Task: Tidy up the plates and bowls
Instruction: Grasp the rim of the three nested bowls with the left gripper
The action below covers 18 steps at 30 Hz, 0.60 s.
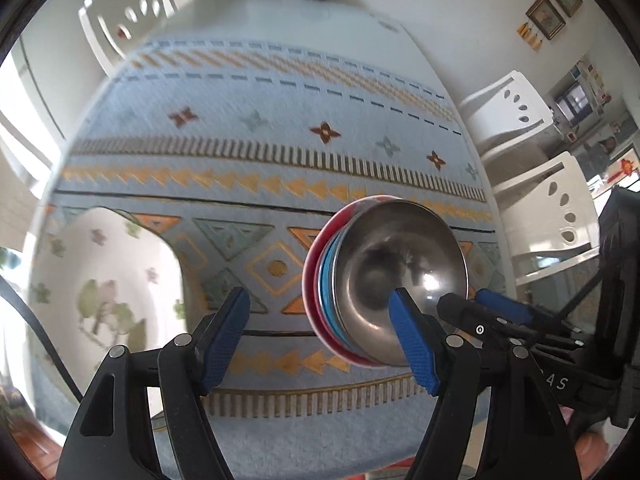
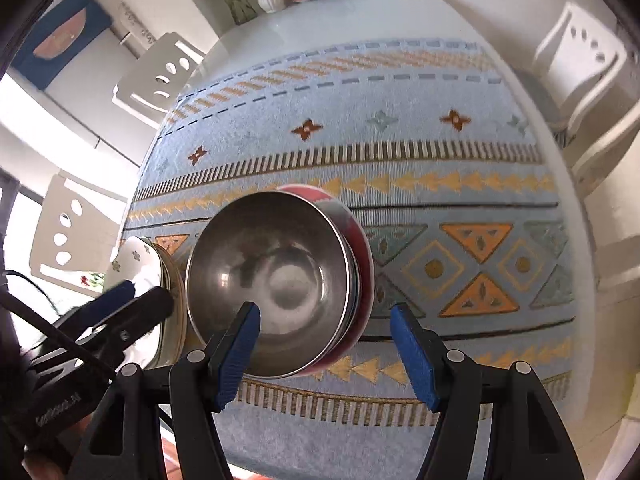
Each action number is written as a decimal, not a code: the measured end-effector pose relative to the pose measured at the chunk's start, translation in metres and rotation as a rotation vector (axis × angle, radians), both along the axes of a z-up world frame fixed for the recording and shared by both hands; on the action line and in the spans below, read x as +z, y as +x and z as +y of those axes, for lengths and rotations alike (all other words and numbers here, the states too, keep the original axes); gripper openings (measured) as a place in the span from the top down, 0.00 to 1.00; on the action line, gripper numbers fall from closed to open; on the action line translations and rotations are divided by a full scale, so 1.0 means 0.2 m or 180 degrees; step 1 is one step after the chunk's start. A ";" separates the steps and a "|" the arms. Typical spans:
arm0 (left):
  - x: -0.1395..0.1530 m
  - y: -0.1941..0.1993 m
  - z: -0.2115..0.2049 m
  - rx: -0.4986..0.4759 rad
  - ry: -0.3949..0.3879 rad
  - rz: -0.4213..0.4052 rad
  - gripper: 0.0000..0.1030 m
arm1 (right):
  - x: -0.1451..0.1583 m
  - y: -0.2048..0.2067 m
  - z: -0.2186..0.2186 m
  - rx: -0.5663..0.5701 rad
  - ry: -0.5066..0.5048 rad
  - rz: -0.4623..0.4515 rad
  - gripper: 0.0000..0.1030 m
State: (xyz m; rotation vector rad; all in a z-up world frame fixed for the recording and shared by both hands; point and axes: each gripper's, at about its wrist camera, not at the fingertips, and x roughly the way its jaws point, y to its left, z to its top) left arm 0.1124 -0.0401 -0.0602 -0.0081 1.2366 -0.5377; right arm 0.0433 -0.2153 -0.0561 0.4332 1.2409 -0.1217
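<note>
- Left wrist view: the left tongs [image 1: 322, 334] hang released over the patterned cloth on the table [image 1: 248, 152], grasping nothing. One blue pad stands in front of the steel bowl [image 1: 400, 276], which nests on top of a blue bowl [image 1: 326, 280] and a red bowl [image 1: 310, 272] — stacked, it seems, to save space. A floral plate [image 1: 104, 280] lies to the left, near the table's edge. The right tongs [image 1: 486, 306] reach in beside the stack; from here their state cannot be told.

- Right wrist view: the right tongs [image 2: 325, 342] stand spread wide, one pad over the steel bowl's [image 2: 272, 276] near rim, the other clear of the stack and over the cloth, holding nothing. The red bowl [image 2: 360, 240] shows beneath. Plates [image 2: 160, 276] sit just beside the bowls, with the left tongs [image 2: 136, 300] over them. Bowls and plates appear sorted into neighbouring piles, so the task looks nearly finished.
</note>
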 end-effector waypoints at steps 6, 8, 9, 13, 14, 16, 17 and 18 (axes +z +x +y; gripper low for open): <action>-0.16 0.07 -0.01 0.0081 -0.0211 0.0404 0.32 | -0.10 0.04 -0.06 -0.0021 0.0395 -0.0032 0.36; -0.21 0.10 -0.01 0.0110 -0.0320 0.0533 0.32 | -0.14 0.08 -0.08 -0.0016 0.0419 0.0032 0.36; -0.23 0.11 0.00 0.0130 -0.0364 0.0580 0.32 | -0.17 0.09 -0.09 -0.0018 0.0455 0.0049 0.36; -0.30 0.13 -0.01 0.0146 -0.0526 0.0710 0.32 | -0.25 0.09 -0.12 -0.0112 0.0661 0.0036 0.36; -0.31 0.13 -0.01 0.0143 -0.0554 0.0731 0.32 | -0.27 0.09 -0.13 -0.0138 0.0711 0.0028 0.36; -0.33 0.14 -0.02 0.0150 -0.0589 0.0757 0.32 | -0.31 0.08 -0.15 -0.0200 0.0816 0.0029 0.36; -0.34 0.14 -0.02 0.0154 -0.0600 0.0773 0.33 | -0.33 0.08 -0.15 -0.0218 0.0870 0.0024 0.36; -0.35 0.14 -0.02 0.0156 -0.0608 0.0788 0.33 | -0.35 0.08 -0.16 -0.0246 0.0943 0.0016 0.36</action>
